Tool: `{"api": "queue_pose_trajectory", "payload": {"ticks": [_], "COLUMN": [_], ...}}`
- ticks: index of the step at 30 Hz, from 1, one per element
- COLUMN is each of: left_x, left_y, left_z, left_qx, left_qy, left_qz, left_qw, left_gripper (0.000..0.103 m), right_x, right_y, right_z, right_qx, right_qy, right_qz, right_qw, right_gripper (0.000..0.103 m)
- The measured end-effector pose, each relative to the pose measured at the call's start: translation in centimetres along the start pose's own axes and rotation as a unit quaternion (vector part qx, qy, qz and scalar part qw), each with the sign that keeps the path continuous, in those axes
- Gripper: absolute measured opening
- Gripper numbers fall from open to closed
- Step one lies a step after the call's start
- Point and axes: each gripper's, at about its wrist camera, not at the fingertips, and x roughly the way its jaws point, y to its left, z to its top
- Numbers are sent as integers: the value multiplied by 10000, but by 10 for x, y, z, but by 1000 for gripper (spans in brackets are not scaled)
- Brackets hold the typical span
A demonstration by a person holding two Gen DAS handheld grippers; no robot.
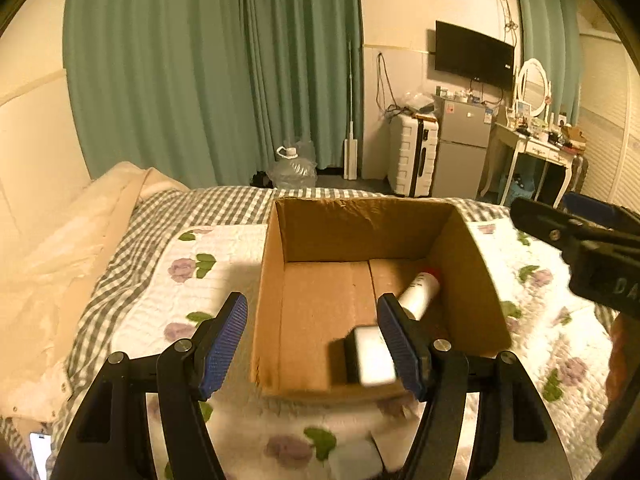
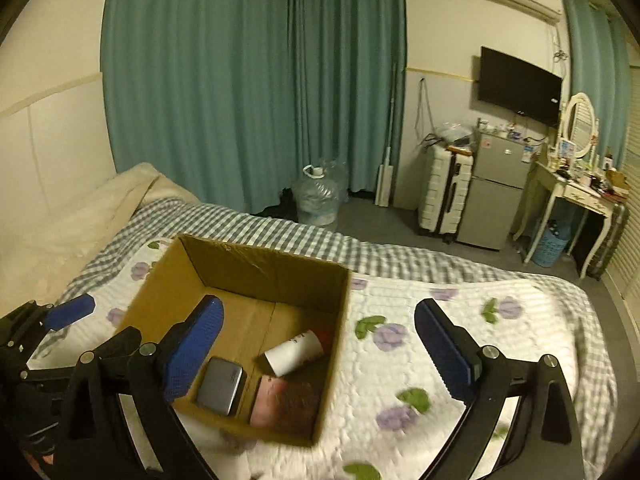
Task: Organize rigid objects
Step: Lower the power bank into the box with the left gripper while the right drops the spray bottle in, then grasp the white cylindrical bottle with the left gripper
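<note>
Both black hand-held grippers, left (image 1: pixel 312 344) and right (image 2: pixel 316 354), gape wide, empty, over the open brown cardboard box (image 2: pixel 256 264) holding a white cylindrical bottle (image 2: pixel 294 352), grey rectangular case (image 2: pixel 220 386) and pink packet (image 2: pixel 286 404).

My right gripper (image 2: pixel 316 344) hangs with its blue-padded fingers spread wide and nothing between them. Its left finger (image 2: pixel 192 346) sits over the open brown cardboard box (image 2: pixel 260 264) on the flower-print quilted bed (image 2: pixel 460 344). Inside the box, just below and ahead of me, lie a flat grey rectangular case (image 2: pixel 221 386), a white cylindrical bottle with a red cap (image 2: pixel 296 352) and a blurred pink packet (image 2: pixel 286 404). My left gripper (image 2: pixel 60 316) shows far to my left.
</note>
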Motion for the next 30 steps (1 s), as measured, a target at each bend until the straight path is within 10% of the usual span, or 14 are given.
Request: {"api": "queue_pose_trajectory", "payload": {"ticks": [11,20,30], "left_x": [-52,-33,-11], "left_y": [6,-28,-78], "left_z": [-68,-129,-168], "left_qx": [21,218,962], "left_qy": [324,827,1264], "left_qz": [-101,-343,-767], "left_qw": [9994,9957,9843], "left_gripper": [70,70,70], "right_x": [-98,-75,-53], "right_y": [8,-1,-37], "right_z": [-59,-140,-155], "right_qx": [-198,-54,486], "right_qy": [221,1038,1311], "right_qz": [-175,-70,-287], "right_qw": [9994,9946,9898], "right_gripper": [98,98,98]}}
